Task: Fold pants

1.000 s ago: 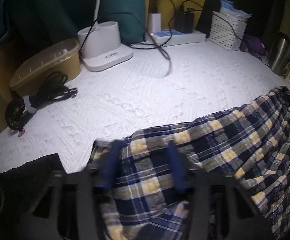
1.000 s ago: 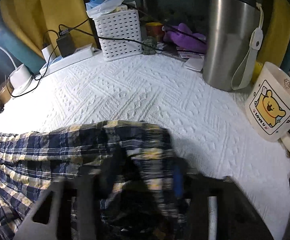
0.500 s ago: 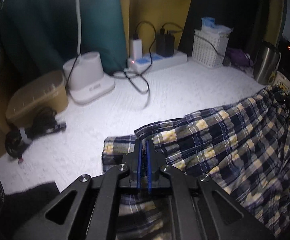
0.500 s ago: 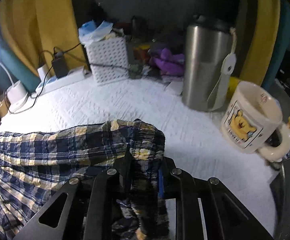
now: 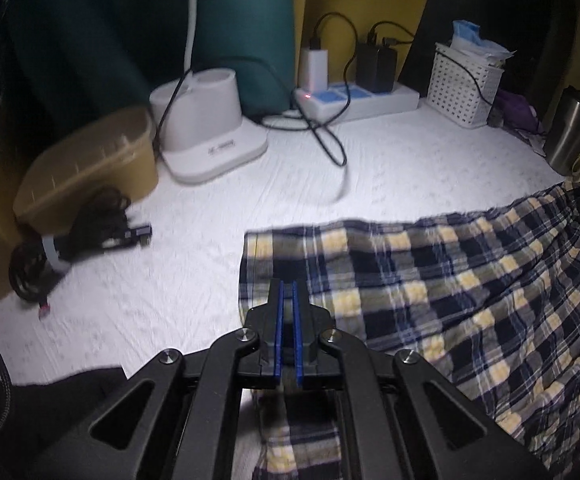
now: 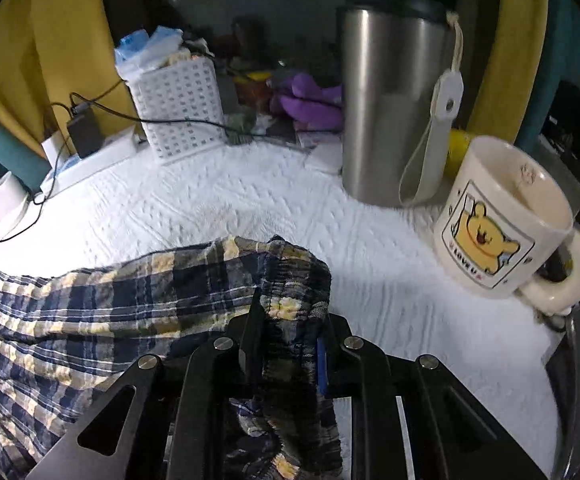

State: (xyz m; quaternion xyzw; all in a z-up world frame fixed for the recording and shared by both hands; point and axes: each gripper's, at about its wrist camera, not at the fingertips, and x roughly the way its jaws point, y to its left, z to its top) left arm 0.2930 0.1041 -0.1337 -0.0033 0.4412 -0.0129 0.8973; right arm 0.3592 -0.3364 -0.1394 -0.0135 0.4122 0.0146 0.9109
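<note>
While both wrist cameras look down at a white textured cloth, the scene reads as follows.

Left wrist view
- left gripper (image 5: pixel 286 292): its blue pads are pressed together on a thin edge of the plaid pants (image 5: pixel 449 300), near the hem corner; a strip of the cloth hangs below the fingers.
- plaid pants: spread from the middle of the frame out to the right edge, lying on the white tablecloth (image 5: pixel 210 208).
- back of the table: a white lamp base (image 5: pixel 210 136), a power strip (image 5: pixel 357 100) with two chargers plugged in, and a white basket (image 5: pixel 463 88).
- left side: a tan lidded box (image 5: pixel 90 168) with a bundled black cable (image 5: pixel 74 240) just in front of it.
- far right: a steel tumbler (image 5: pixel 569 132), partly cut off.

Right wrist view
- right gripper (image 6: pixel 286 344): the fingers stand a little apart, clamped on a thick bunch of the gathered waistband, which fills the gap between them.
- plaid pants (image 6: pixel 110 312): drawn up at the gripper and trailing away to the left over the cloth.
- right side: a steel tumbler (image 6: pixel 389 100) with a strap, and a bear mug (image 6: pixel 497 220) just beside it, both apart from the pants.
- back: the white basket (image 6: pixel 178 108) and something purple (image 6: pixel 309 100) behind it.
</note>
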